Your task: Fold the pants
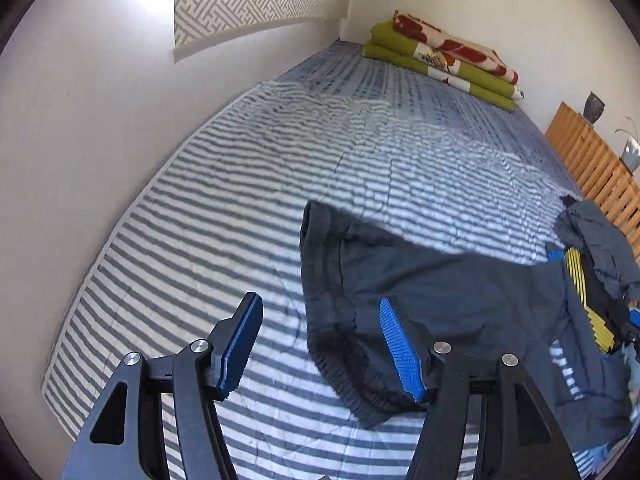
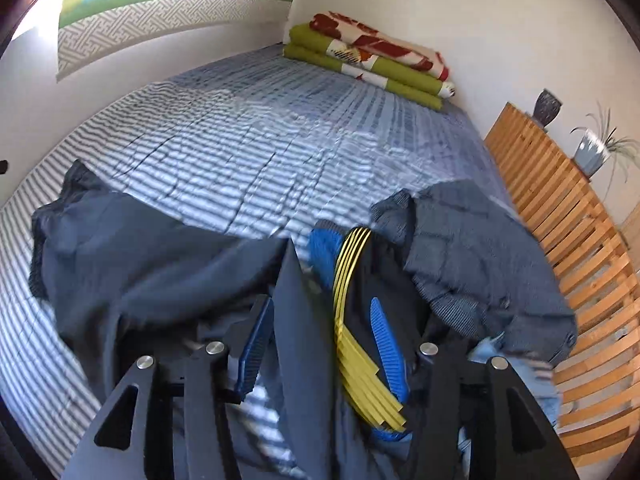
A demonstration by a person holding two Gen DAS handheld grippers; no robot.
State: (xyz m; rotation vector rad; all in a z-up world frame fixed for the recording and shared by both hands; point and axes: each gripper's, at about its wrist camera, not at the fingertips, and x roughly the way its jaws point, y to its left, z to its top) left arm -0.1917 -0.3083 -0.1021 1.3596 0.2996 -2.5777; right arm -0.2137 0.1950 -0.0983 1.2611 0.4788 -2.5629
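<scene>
Both hand-held grippers — left [image 1: 320, 344], right [image 2: 324, 350] — agape

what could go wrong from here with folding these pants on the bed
1. The right tool stands open with a ridge of the dark pants between its pads, so closing may pinch a bunched layer and spoil the fold.
2. The left tool is open with nothing between its pads, one pad over the ribbed cuff; nothing holds that end.
3. A second dark garment lies heaped against the pants and might get dragged along.
</scene>
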